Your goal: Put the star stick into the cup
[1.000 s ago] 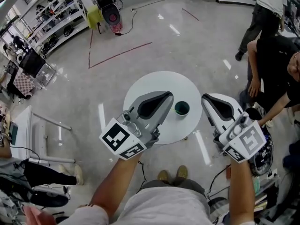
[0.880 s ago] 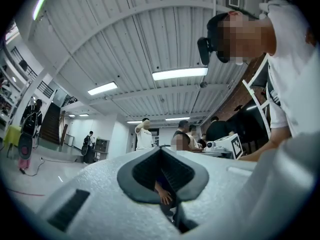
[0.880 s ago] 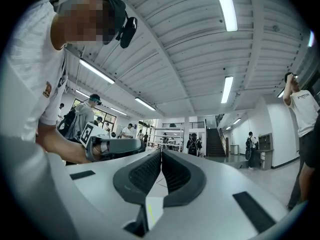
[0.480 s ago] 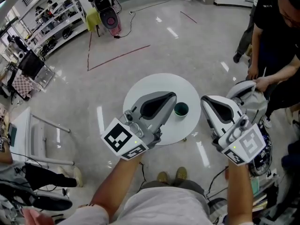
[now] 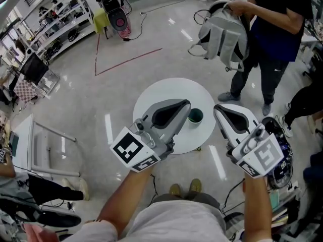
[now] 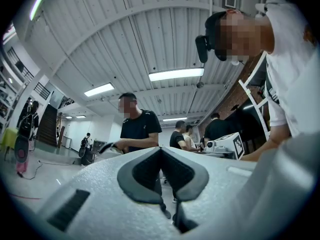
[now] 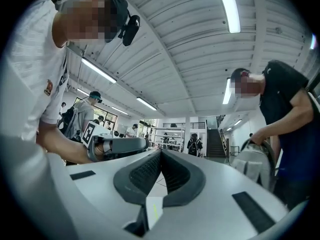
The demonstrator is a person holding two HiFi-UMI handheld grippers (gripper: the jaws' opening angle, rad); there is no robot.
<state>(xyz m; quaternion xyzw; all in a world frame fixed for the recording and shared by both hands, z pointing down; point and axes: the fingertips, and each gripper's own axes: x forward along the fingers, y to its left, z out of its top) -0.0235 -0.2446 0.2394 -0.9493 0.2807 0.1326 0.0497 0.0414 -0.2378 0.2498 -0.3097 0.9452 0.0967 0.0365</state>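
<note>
A dark green cup stands on the right part of the round white table. My left gripper hovers over the table just left of the cup, jaws shut with nothing between them. My right gripper is held off the table's right edge, right of the cup, also shut. A small pale tab with a green line sits at the root of the right jaws. Both gripper views look up at the ceiling and at people. No star stick shows in any view.
A person stands beyond the table at the upper right holding a grey backpack. Shelving lines the far left, and red tape marks the floor. Dark gear lies on the floor at the right.
The person at the right has straightened up and lifted the grey backpack to the upper right. Both grippers have barely moved and stay shut.
</note>
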